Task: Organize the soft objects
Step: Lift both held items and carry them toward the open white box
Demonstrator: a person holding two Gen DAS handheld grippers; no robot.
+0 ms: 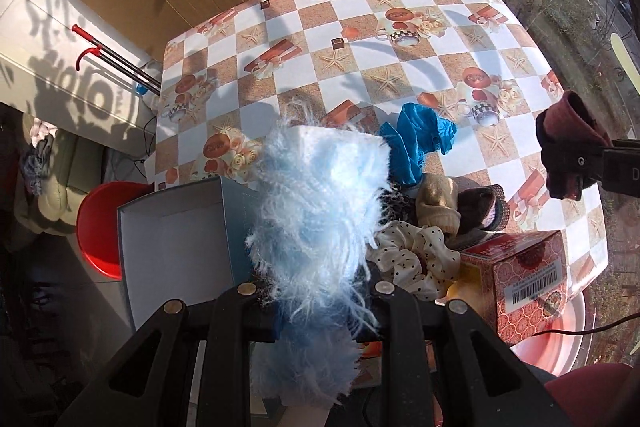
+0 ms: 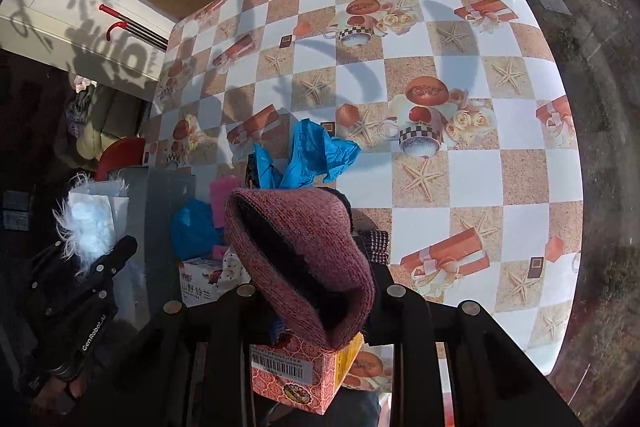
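- Our left gripper point(image 1: 316, 287) clamps the fluffy blue piece point(image 1: 320, 195), with the grey box point(image 1: 176, 223) open at nine o'clock: we should lower it fully inside before releasing.
- Our right gripper point(image 2: 320, 291) grips the maroon knit item point(image 2: 304, 251).

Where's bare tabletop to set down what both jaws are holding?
Free: the table beyond the blue cloth, out to its far edge, and the window-side stretch. Crowded: the near edge, from the open grey box through the sock pile to the red patterned box.
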